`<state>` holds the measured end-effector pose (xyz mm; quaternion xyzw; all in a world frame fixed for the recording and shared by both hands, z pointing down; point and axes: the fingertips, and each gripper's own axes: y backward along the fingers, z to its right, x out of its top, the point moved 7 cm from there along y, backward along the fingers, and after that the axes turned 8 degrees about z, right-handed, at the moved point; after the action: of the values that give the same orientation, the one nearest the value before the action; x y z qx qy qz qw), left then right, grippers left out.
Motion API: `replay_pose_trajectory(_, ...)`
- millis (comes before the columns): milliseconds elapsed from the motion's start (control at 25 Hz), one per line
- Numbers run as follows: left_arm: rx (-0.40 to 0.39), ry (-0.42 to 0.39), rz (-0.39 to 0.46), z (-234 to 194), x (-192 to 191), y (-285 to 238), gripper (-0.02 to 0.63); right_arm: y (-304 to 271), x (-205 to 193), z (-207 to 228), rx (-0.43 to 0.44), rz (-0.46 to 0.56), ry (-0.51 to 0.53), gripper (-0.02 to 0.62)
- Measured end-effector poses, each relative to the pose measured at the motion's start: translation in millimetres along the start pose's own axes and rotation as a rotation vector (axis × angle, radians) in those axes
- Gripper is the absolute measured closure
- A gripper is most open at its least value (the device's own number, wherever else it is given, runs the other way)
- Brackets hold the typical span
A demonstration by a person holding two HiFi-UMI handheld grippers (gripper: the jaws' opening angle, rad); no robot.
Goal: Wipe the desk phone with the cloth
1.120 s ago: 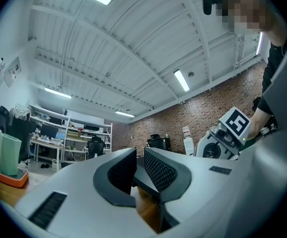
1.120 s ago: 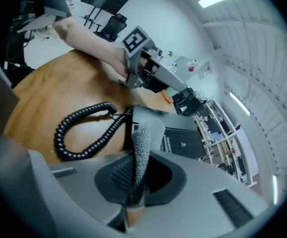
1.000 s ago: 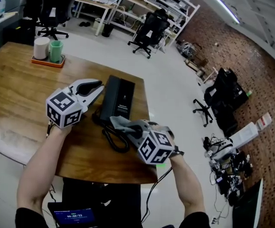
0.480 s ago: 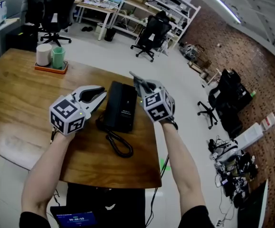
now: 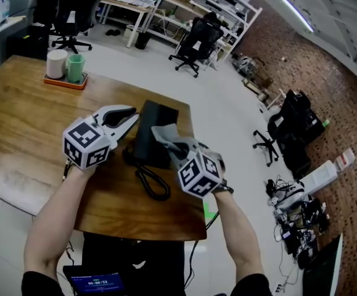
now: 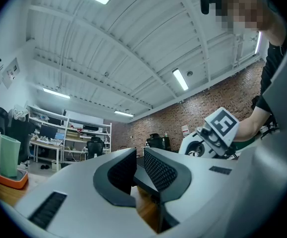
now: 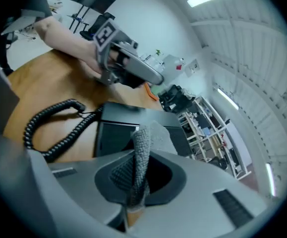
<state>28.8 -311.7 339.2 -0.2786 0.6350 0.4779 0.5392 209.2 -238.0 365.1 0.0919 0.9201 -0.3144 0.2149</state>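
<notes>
Wooden tabletop (image 5: 24, 122) in an open office is carrying a black desk phone (image 5: 156, 113), with office chairs and shelving standing well behind it. Right tool (image 5: 173, 148) is now sitting back over the phone's near half. Half a second ago it was up at the far end by the right edge, and a second ago down at the near end. So it is running back-and-forth strokes: wiping is under way, likely mid-pass, not clearly finished.

Right tool jaws are clamping a grey cloth (image 5: 164, 133). The right gripper view is showing the knit fabric pinched between the pads, its free end sticking out ahead of the tips and lying on or just above the phone top. Contact is looking likely but I cannot be sure. Phone is lying directly ahead of and under this tool, its coiled cord (image 5: 150, 184) trailing off to the tool's left onto the wood.

Left tool (image 5: 129, 119) is hovering just beside the phone's left edge, about where it was earlier. Its jaws are standing a narrow gap apart, gripping nothing, with the phone's edge showing beyond the gap. It is probably steadying or waiting.

Orange tray (image 5: 64, 82) with a white cup (image 5: 55, 62) and a green cup (image 5: 74, 66) is standing well ahead of the left tool, not involved.
</notes>
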Motion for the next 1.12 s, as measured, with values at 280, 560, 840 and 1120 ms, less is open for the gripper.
replay_pose_trajectory(280,-0.016,-0.037,-0.010,4,-4,-1,0.572,31,4,-59,0.163,0.066,-0.030,0.569)
replay_pose_trajectory(560,-0.092,0.040,0.041,13,8,7,0.572,117,33,-36,-0.088,0.375,-0.229,0.569)
replay_pose_trajectory(840,-0.281,0.248,0.190,95,78,34,0.571,263,54,-44,-0.344,0.845,-0.527,0.571)
replay_pose_trajectory(1120,-0.314,0.308,0.288,191,125,79,0.572,348,44,-78,-0.509,1.018,-0.582,0.569)
